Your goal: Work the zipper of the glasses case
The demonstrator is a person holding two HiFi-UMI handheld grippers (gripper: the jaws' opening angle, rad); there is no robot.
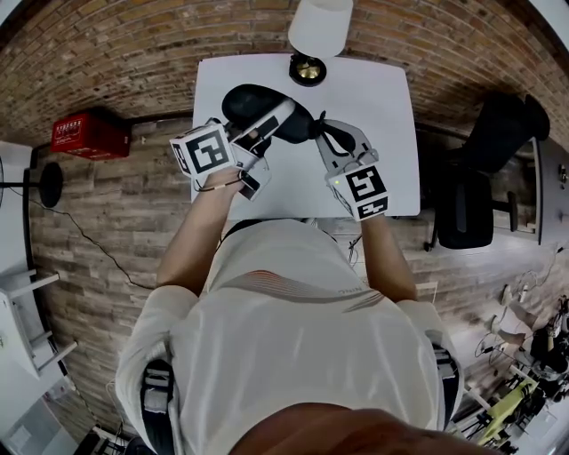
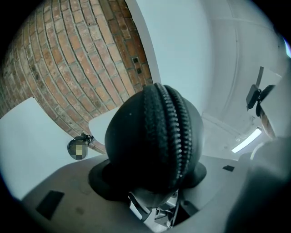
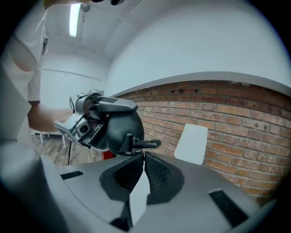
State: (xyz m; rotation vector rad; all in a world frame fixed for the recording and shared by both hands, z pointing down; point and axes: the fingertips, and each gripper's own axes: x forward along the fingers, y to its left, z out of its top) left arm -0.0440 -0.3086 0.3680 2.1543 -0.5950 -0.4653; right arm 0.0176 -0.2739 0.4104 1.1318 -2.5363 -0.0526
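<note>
A white tabletop (image 1: pixel 382 133) is seen from above, with a lamp (image 1: pixel 318 27) at its far edge. The black glasses case (image 1: pixel 253 105) is held up over the tabletop, not resting on it. It is clamped across its body by the left gripper (image 1: pixel 271 120), whose fingers stand wide apart on either side of it. The zipper (image 2: pixel 175 132) is shown running up over the case's rounded end. The right gripper (image 3: pixel 144 159) is set against the case's other end, and its fingers are pressed together on the zipper pull (image 3: pixel 148 144), whose tab juts out just above their tips.
</note>
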